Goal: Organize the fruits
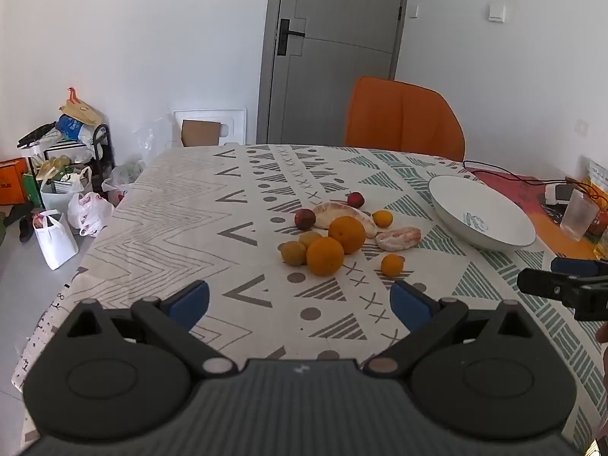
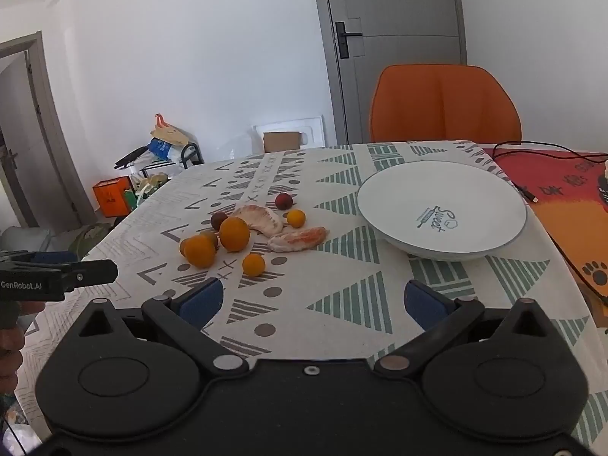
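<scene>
Fruit lies in a loose heap mid-table: two large oranges (image 1: pixel 325 255) (image 1: pixel 346 234), small yellow-orange fruits (image 1: pixel 392 265) (image 1: pixel 382 218), two dark red plums (image 1: pixel 304 218) (image 1: pixel 356 200) and two peeled pomelo pieces (image 1: pixel 398 238) (image 1: pixel 338 211). The same heap appears in the right wrist view, with an orange (image 2: pixel 234 234) and a pomelo piece (image 2: pixel 298 239). A white plate (image 2: pixel 402 186) (image 1: pixel 494 243) stands empty to the right of the fruit. My left gripper (image 1: pixel 300 302) is open, short of the heap. My right gripper (image 2: pixel 313 300) is open too, nearer the plate, holding nothing.
An orange chair (image 1: pixel 402 117) stands behind the table, with a grey door (image 1: pixel 334 49) beyond. A black cable (image 2: pixel 547 152), a red-orange mat (image 2: pixel 562 197) and a clear cup (image 1: pixel 578 214) lie at the right. Bags and clutter (image 1: pixel 64 205) sit on the floor at left.
</scene>
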Demonstrator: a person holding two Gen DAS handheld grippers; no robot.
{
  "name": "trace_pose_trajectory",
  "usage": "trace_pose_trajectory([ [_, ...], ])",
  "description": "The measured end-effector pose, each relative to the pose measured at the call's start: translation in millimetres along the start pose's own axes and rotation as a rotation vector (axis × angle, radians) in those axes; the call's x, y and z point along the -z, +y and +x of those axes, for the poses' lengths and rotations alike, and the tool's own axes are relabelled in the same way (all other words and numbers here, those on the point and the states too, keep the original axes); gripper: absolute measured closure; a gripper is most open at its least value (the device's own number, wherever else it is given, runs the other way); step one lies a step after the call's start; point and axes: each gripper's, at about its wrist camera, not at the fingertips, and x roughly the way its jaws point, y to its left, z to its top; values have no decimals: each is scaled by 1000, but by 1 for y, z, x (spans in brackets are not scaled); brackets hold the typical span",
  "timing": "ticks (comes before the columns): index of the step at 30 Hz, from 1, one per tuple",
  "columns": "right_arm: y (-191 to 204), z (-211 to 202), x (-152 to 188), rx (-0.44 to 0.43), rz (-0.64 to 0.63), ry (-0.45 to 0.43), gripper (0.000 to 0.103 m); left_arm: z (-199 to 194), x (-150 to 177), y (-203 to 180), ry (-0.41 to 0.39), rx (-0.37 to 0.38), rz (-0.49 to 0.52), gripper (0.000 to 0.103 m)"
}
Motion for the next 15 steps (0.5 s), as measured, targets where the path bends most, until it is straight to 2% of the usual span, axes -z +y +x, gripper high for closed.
trace_pose_trajectory([
  [15, -5, 1, 0, 9, 14, 4, 0, 1, 1, -3, 2, -2, 3, 2],
])
